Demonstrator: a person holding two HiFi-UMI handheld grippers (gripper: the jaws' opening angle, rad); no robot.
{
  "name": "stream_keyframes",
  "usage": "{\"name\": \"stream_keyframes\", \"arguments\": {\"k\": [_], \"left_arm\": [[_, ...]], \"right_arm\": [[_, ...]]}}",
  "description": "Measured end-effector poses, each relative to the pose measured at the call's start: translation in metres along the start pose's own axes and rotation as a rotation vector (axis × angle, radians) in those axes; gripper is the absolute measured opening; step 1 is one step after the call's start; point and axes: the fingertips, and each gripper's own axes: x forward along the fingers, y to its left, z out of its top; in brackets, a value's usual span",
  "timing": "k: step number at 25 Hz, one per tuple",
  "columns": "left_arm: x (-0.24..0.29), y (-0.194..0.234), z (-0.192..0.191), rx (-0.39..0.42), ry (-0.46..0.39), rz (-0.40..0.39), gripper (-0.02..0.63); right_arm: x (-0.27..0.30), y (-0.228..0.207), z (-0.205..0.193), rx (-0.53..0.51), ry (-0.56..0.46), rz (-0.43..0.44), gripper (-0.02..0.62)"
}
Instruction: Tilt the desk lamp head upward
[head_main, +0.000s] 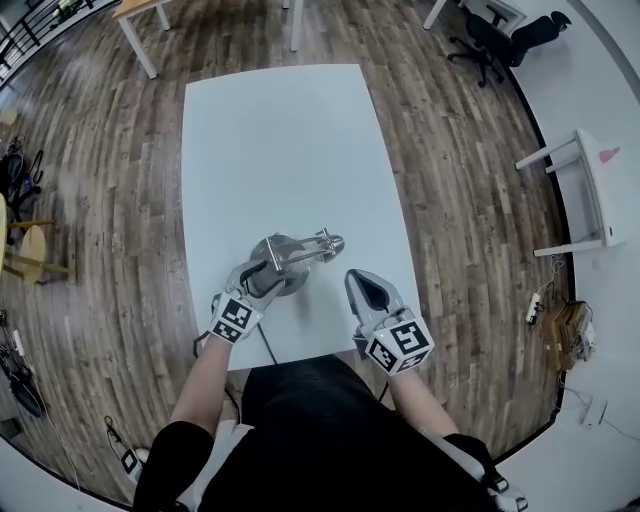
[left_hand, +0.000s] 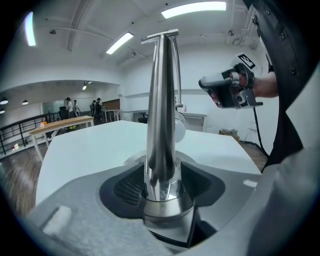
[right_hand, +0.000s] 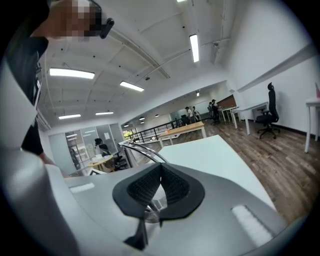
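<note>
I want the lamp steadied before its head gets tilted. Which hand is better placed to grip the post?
Left. The left tool stands open around the lamp post, so it likely only needs to close; the right tool is shut and apart from it.

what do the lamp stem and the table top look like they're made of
Lamp stem: polished metal, probably chrome-plated steel, going by its mirror-like reflections. Table top: smooth matte white, likely laminate or painted board; no grain shows, so that is a guess.
</note>
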Motion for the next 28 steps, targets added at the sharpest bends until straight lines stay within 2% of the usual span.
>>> {"name": "stream_keyframes", "arguments": {"k": [1,2,3,6,8,13,16,24,28], "left_arm": [[0.002,-0.002,-0.003,0.024,0.014,-0.010,0.242],[0.003,-0.004,-0.005,0.040,0.023,-0.019,0.242],[0.004,-0.004,-0.005,0.046,0.025,-0.025,0.245],[0.004,-0.003,-0.006,0.036,0.015,-0.042,0.245],[0.006,-0.003,-0.008,0.021,0.009,-0.057,0.245],[0.008,-0.005,-0.011,0.017,0.008,-0.063,0.244],[0.011,-0.005,-0.011,0.012,0.008,-0.060,0.244],[0.012,-0.006,-0.008,0.009,0.012,-0.058,0.244],[0.012,-0.006,-0.011,0.006,0.016,-0.056,0.244]], "right_arm": [[0.002,0.006,-0.001,0.035,0.000,0.042,0.005],[0.005,0.014,-0.003,0.070,0.005,0.085,0.042],[0.008,0.020,-0.006,0.100,0.015,0.122,0.146],[0.014,0.029,-0.015,0.149,0.037,0.173,0.161],[0.019,0.026,-0.018,0.241,0.027,0.184,0.160],[0.039,0.012,-0.017,0.763,-0.030,0.267,0.170],[0.053,0.006,-0.019,0.968,-0.059,0.315,0.198],[0.071,0.000,-0.008,1.213,-0.120,0.333,0.210],[0.077,-0.006,-0.014,1.290,-0.143,0.326,0.199]]}}
